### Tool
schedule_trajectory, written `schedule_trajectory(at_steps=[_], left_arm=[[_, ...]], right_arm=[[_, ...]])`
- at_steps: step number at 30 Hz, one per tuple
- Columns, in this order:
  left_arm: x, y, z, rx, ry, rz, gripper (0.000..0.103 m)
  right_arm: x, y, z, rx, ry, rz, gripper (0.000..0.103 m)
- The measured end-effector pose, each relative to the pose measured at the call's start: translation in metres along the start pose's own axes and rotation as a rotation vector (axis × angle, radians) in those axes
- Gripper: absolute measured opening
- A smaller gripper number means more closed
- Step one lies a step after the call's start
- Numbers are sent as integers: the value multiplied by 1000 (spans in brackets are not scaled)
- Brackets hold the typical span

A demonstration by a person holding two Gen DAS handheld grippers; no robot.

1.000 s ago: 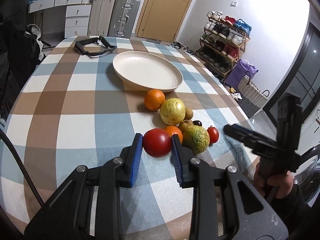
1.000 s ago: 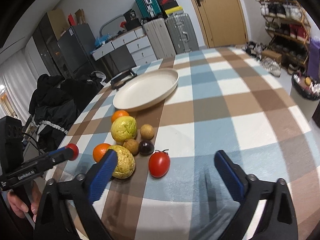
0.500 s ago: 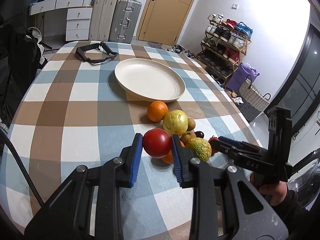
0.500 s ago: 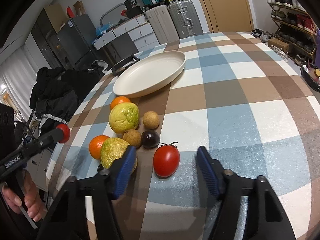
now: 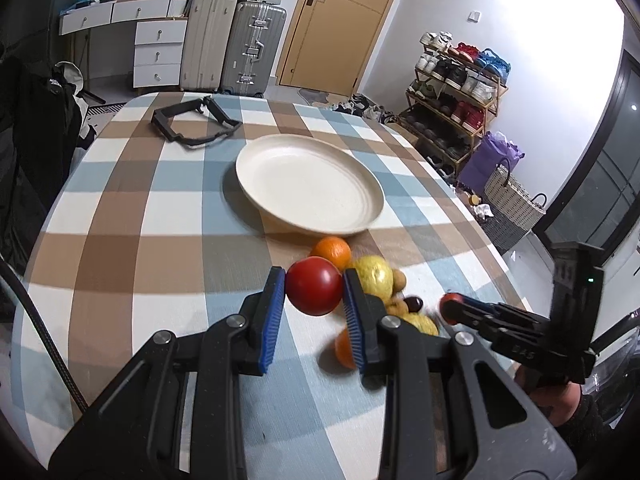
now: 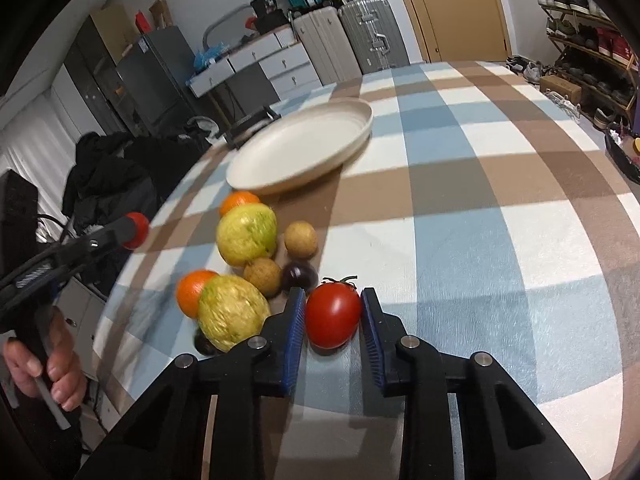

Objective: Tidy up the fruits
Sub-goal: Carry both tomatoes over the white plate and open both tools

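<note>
My left gripper (image 5: 314, 290) is shut on a large red tomato (image 5: 314, 285) and holds it above the checked tablecloth, short of the cream plate (image 5: 308, 188). My right gripper (image 6: 333, 320) has its jaws closing on a stemmed tomato (image 6: 333, 314) that rests on the cloth, and both blue pads touch its sides. To the left of it lie a yellow-green fruit (image 6: 232, 312), an orange (image 6: 192, 290), a second yellow-green fruit (image 6: 246, 234), another orange (image 6: 238, 200), two small brown fruits and a dark plum (image 6: 299, 276). The plate (image 6: 300, 152) holds nothing.
A black strap-like frame (image 5: 192, 124) lies at the far end of the table. The table edge curves close on the right, with a shoe rack (image 5: 456, 80) beyond it. Suitcases (image 5: 236, 44) and drawers stand behind the table. A hand (image 6: 44, 364) grips the left tool's handle.
The right jaws went from wide open to closed around the stemmed tomato. The left gripper rose from the cloth with its red tomato and moved toward the plate.
</note>
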State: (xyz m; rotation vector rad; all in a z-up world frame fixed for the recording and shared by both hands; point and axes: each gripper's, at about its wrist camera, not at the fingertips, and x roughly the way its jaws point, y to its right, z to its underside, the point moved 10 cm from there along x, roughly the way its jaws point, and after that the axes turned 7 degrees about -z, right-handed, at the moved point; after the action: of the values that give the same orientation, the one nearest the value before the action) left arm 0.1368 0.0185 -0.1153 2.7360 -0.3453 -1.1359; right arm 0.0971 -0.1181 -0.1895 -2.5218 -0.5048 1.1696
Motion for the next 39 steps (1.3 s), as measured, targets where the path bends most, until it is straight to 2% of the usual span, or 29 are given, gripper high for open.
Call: schedule_trajectory(at_steps=[7,14,19,24,28,31,39], left_arm=[[17,-5,-49,0,34,-6,26],[48,-3,-110,29,44,-9,26],[84,-3,-145,28,12,11,26],[131,-1,-169,48,-29,30,26],[169,0,-171,60,-72,38,26],[194,-5,-171,61,-102,38,26],[237,-13,-163,58,-158,50,26]], right_arm=[[-11,-14,-46,-39,50,-47,29],[-8,-42,-127,-108,81,-129,29],[12,-52,-184,-112,62,-174,29],[51,-51,-226,-77,20,-212,29],[85,-43,-245,-47,-4,-222,29],[110,-31,-259,-38,-13,-196,29],[166,0,-243,26,-135,-187,29]])
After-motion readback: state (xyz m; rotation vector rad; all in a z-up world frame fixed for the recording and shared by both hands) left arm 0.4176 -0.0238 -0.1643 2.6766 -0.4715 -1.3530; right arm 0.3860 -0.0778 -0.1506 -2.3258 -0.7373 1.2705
